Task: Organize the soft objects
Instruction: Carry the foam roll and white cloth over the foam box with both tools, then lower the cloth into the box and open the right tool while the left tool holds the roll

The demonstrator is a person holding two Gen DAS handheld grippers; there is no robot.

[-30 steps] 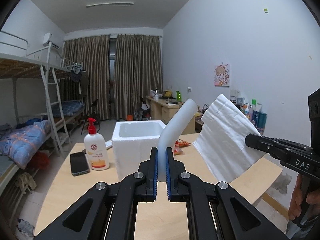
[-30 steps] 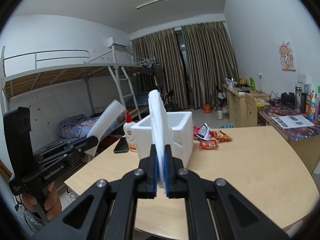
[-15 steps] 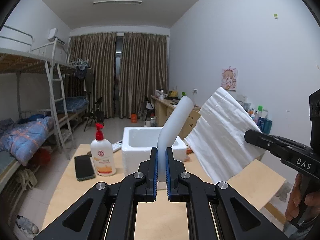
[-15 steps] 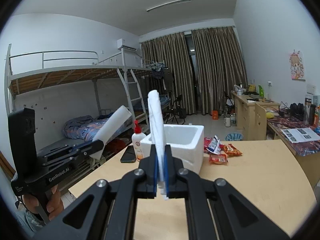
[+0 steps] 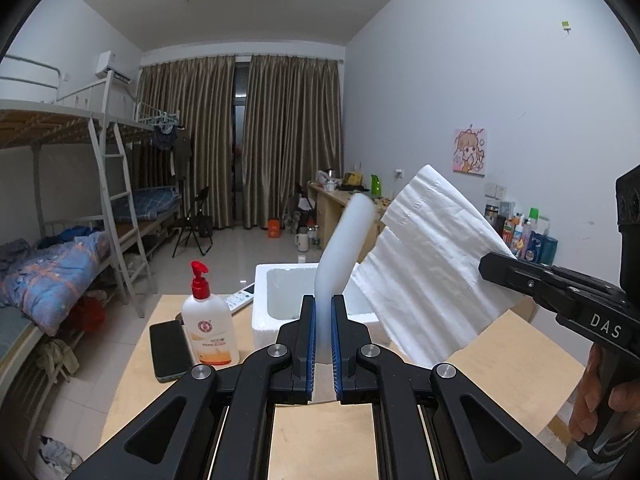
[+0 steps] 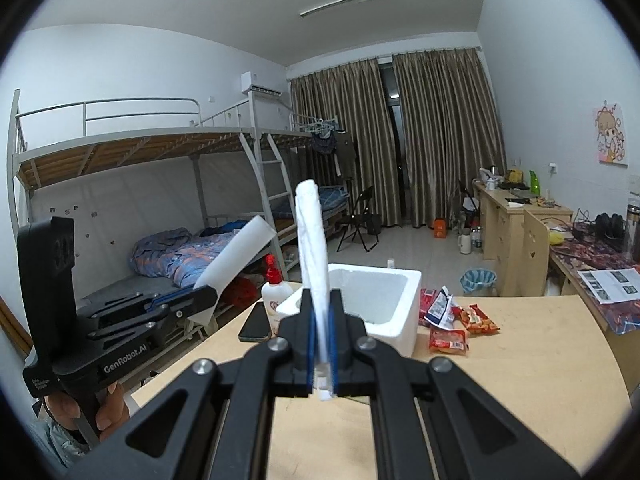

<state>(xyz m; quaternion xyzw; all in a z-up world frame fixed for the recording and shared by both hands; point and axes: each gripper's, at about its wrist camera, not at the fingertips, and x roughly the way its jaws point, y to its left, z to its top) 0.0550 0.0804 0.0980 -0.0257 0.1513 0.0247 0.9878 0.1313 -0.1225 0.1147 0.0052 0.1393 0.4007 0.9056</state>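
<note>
**Foam sheet and folded tissue held above the bench**

The foam sheet stands pinched between the closed fingers of the left claw, curving up and to the right. The right claw is clamped on a folded tissue, seen edge-on there and as a broad white slab from the left camera. Both are held in the air above the bench. On the bench sit a white foam box, a pump bottle, a phone and snack packets.
</note>
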